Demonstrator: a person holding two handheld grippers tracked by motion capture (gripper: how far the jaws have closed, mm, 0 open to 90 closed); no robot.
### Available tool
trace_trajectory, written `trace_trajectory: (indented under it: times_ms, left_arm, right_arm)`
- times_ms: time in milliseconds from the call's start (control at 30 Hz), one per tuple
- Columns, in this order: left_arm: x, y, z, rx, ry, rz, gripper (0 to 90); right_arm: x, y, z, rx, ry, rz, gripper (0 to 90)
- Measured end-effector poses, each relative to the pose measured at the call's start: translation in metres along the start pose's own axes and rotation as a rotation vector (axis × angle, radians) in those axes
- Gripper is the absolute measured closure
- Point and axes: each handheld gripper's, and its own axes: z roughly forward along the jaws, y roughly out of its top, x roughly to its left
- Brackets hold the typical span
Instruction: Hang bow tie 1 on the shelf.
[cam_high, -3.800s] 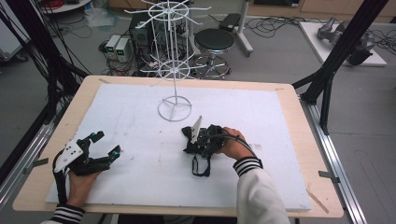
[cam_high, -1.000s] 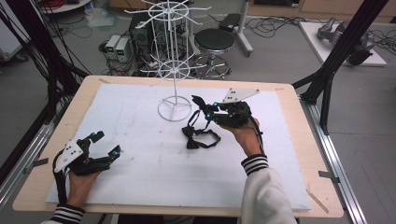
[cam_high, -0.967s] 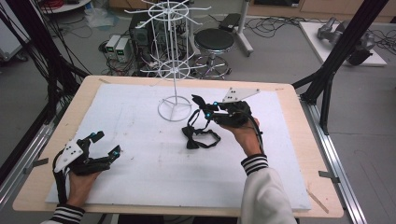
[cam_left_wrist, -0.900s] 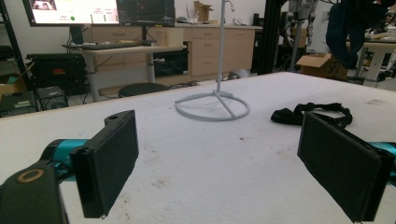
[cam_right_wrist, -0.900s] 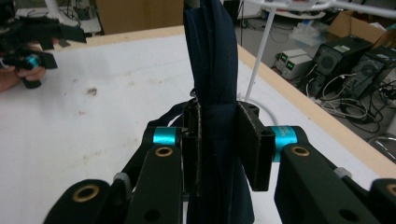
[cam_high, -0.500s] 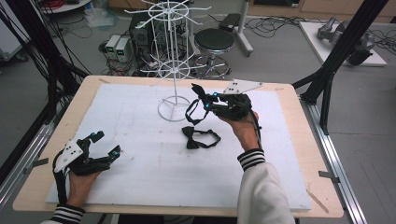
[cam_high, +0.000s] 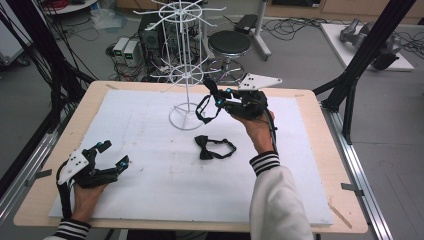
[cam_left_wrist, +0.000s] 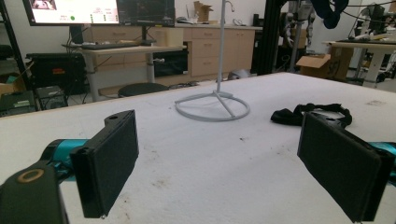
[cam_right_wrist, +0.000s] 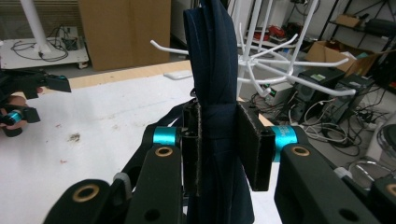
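Observation:
A dark navy bow tie (cam_right_wrist: 208, 56) stands upright between the pads of my right gripper (cam_right_wrist: 218, 149), which is shut on it. In the high view the right gripper (cam_high: 214, 95) is raised above the table beside the white wire rack (cam_high: 186, 75), and the tie's strap (cam_high: 204, 109) hangs in a loop below it. The rack's hooks (cam_right_wrist: 261, 60) reach out just behind the held tie. A second black bow tie (cam_high: 212, 147) lies flat on the white mat (cam_high: 150, 190). My left gripper (cam_high: 112, 155) rests at the front left, open, with nothing between its pads (cam_left_wrist: 112, 158).
The rack's ring base (cam_left_wrist: 212, 108) stands on the mat beyond the lying bow tie (cam_left_wrist: 308, 112). The wooden table edge (cam_high: 345, 200) frames the mat. A stool (cam_high: 229, 45) and cabled equipment (cam_high: 125, 50) sit on the floor behind. The left gripper (cam_right_wrist: 23, 100) appears far off.
My right gripper has risen with the navy bow tie and moved slightly toward the rack; its strap has lifted clear of the tie lying on the mat. The left gripper has stayed put.

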Motion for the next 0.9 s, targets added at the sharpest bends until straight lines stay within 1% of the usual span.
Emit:
trace_trajectory:
  times_ms: [167, 433, 500, 633, 833, 900]
  left_arm:
    - [0.0, 0.0, 0.0, 0.0, 0.001, 0.001, 12.9]
    - [0.0, 0.0, 0.0, 0.0, -0.001, 0.002, 12.9]
    - [0.0, 0.0, 0.0, 0.0, -0.001, 0.001, 12.9]
    - [0.0, 0.0, 0.0, -0.001, -0.001, 0.003, 12.9]
    - [0.0, 0.0, 0.0, 0.001, -0.001, 0.003, 12.9]
    - [0.0, 0.0, 0.0, 0.001, -0.001, 0.003, 12.9]
  right_arm:
    - [0.003, 0.003, 0.002, -0.001, 0.002, -0.006, 72.5]
    - [0.007, 0.008, 0.007, -0.003, 0.025, -0.018, 72.5]
    - [0.009, 0.01, 0.01, -0.009, 0.026, -0.017, 72.5]
    - [0.01, 0.015, 0.013, -0.017, 0.038, -0.03, 72.5]
    - [0.012, 0.021, 0.016, -0.016, 0.044, -0.042, 72.5]
    - [0.013, 0.022, 0.017, -0.019, 0.046, -0.039, 72.5]
